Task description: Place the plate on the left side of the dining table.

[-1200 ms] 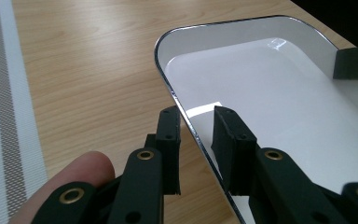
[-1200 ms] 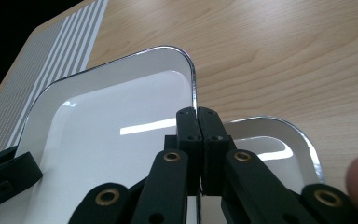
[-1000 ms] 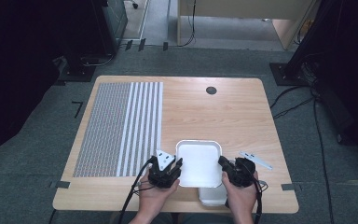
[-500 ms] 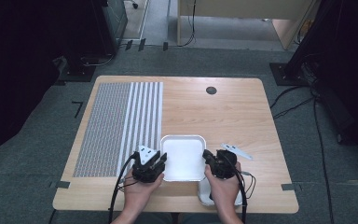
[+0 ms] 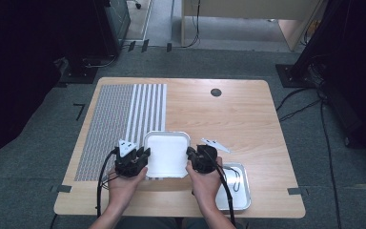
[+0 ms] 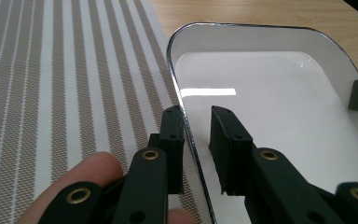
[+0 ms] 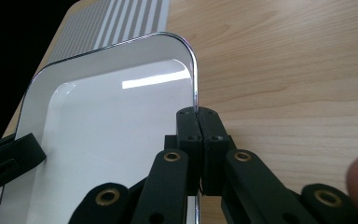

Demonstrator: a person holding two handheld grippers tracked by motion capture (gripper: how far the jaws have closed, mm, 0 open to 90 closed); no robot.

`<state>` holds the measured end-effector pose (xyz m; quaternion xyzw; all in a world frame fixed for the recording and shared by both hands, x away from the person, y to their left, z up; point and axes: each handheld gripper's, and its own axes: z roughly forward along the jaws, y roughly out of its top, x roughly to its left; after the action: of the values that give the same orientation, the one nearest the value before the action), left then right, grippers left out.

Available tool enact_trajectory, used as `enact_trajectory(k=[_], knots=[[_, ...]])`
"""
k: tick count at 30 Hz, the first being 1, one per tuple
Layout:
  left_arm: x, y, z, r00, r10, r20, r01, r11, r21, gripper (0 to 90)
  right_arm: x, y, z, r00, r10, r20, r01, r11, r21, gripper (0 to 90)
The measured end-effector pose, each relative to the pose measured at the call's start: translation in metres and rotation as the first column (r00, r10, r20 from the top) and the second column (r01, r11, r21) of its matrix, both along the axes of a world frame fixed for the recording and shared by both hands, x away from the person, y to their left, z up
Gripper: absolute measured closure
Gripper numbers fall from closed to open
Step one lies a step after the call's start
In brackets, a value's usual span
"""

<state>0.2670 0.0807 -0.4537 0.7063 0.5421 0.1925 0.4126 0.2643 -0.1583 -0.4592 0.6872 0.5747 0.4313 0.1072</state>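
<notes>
- White tray (image 5: 167, 153) — carried leftward off the metal tray (image 5: 233, 188), now partly over the striped mat (image 5: 119, 124) on the surface (image 5: 238, 119).
- Right gripper (image 7: 198, 116): jaws clamped on the white tray's rim.
- Left gripper (image 6: 196, 122): jaws have been closing, straddling the opposite rim with a gap — placement looks near.

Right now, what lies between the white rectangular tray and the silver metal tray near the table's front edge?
In the high view, the right gripper, shut on the white tray's right rim, and the hand holding it.
</notes>
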Motion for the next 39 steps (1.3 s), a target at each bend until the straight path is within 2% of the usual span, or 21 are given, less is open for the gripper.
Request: enact_trajectory(k=[7,14,18,22,24,30,32,33,34,39], knots=[[0.011,0.021,0.001,0.9994,0.033,0.002,-0.033,0.9994,0.002,76.2,0.011,0.023,0.002,0.9999,0.017,-0.001,-0.017,1.0,0.001,89.7],[0.024,0.045,0.0,0.9973,0.073,0.002,-0.073,0.9973,-0.012,76.6,0.03,0.05,0.004,0.9992,0.04,-0.001,-0.04,0.999,-0.01,89.7],[0.033,0.058,0.0,0.9961,0.088,0.0,-0.088,0.9961,-0.006,76.6,0.039,0.064,0.004,0.9989,0.047,0.004,-0.047,0.999,-0.024,89.7],[0.039,0.066,-0.001,0.9941,0.108,0.003,-0.108,0.9941,0.002,76.7,0.046,0.076,0.003,0.9987,0.051,-0.003,-0.051,0.999,-0.018,89.7],[0.043,0.071,-0.001,0.9931,0.117,0.003,-0.117,0.993,0.012,76.8,0.051,0.082,0.002,0.9984,0.056,-0.003,-0.056,0.998,-0.016,89.7],[0.062,0.087,-0.009,0.9868,0.162,0.0,-0.162,0.9858,0.045,78.5,0.07,0.105,-0.006,0.9969,0.07,-0.037,-0.07,0.998,-0.007,89.6],[0.068,0.092,-0.011,0.9841,0.177,-0.003,-0.177,0.9834,0.039,79.8,0.074,0.11,-0.008,0.9965,0.072,-0.043,-0.072,0.997,-0.008,89.6],[0.068,0.092,-0.011,0.9841,0.177,-0.003,-0.177,0.9834,0.039,80.3,0.077,0.113,-0.009,0.9964,0.071,-0.047,-0.072,0.997,-0.01,89.6],[0.076,0.097,-0.015,0.9839,0.178,-0.015,-0.177,0.9829,0.05,80.8,0.081,0.117,-0.011,0.9963,0.071,-0.048,-0.072,0.997,-0.02,89.6],[0.09,0.104,-0.021,0.9812,0.19,-0.033,-0.188,0.9806,0.055,81.9,0.092,0.126,-0.018,0.9963,0.069,-0.052,-0.071,0.997,-0.035,89.6]])
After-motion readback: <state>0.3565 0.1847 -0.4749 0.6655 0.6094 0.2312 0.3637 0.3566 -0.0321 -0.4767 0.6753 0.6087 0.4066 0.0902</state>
